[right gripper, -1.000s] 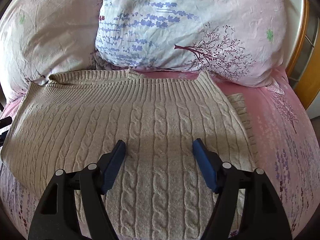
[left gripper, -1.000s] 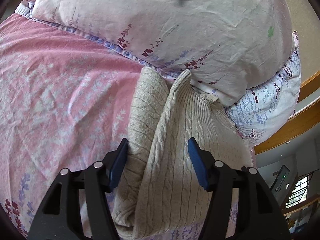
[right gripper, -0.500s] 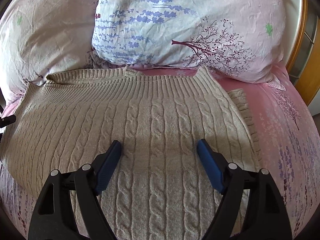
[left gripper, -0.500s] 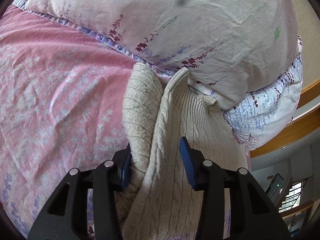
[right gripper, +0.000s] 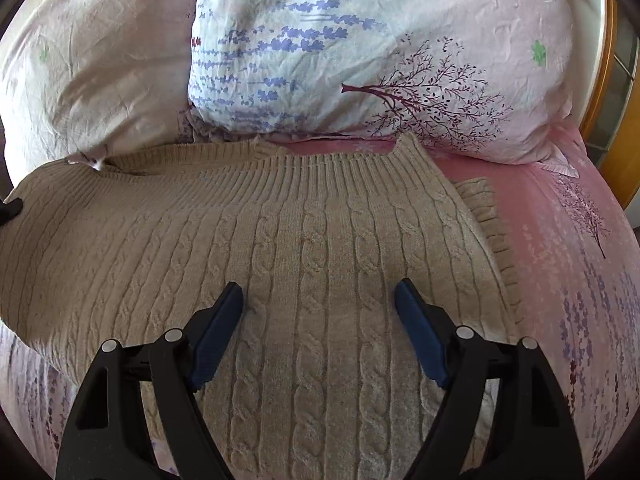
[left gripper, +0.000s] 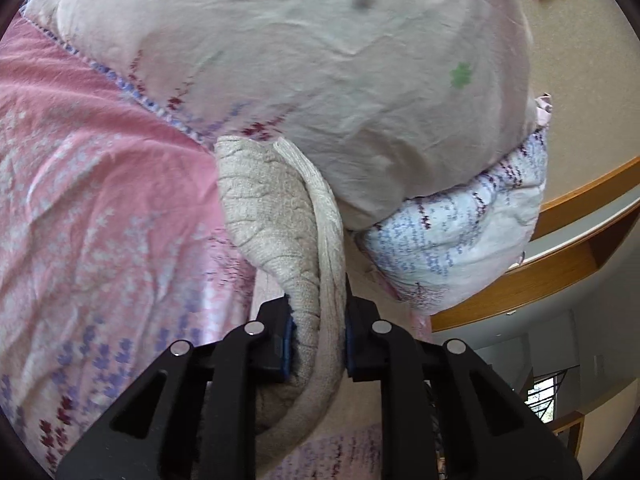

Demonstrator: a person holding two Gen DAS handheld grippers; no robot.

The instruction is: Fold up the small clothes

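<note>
A beige cable-knit sweater lies on the pink bed sheet, its ribbed hem toward the pillows. My left gripper is shut on the sweater's left edge, which bunches up between the blue pads and lifts off the sheet. Its black tip shows at the far left of the right wrist view. My right gripper is open, its blue pads spread just above the middle of the sweater, holding nothing. A sleeve edge sticks out on the sweater's right side.
A pale pink pillow and a white pillow with purple flowers and a tree print lie right behind the sweater. A wooden bed frame runs behind them. Pink sheet extends to the left.
My left gripper has closed on the sweater's left edge and raised it, bunching the knit. My right gripper has stayed open and shifted only slightly over the sweater.
</note>
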